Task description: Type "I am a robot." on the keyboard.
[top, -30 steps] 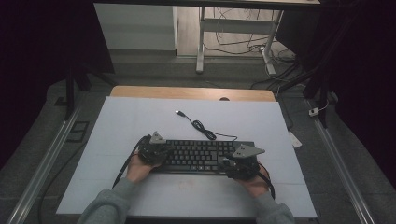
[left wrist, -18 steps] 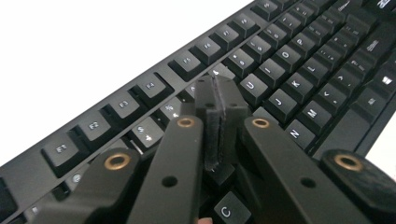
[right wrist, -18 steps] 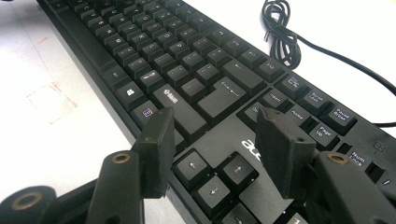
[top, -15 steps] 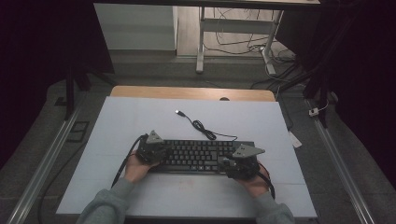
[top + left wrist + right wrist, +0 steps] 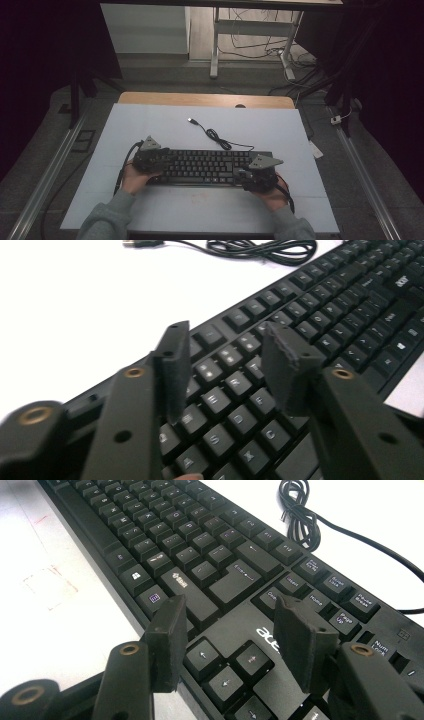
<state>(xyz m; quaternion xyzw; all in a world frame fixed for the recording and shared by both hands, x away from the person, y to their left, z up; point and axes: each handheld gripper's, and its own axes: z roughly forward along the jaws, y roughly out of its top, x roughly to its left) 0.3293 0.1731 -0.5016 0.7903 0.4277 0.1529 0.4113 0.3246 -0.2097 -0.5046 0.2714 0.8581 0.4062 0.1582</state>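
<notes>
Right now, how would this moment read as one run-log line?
left claw: just opened, over keyboard left end, nothing between | right claw: open over arrow keys | USB cable: loose behind

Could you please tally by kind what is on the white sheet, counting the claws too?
Keyboard: 1
USB cable: 1
Claws: 2, the left claw and the right claw, both open over the keys
Total: 4
</notes>
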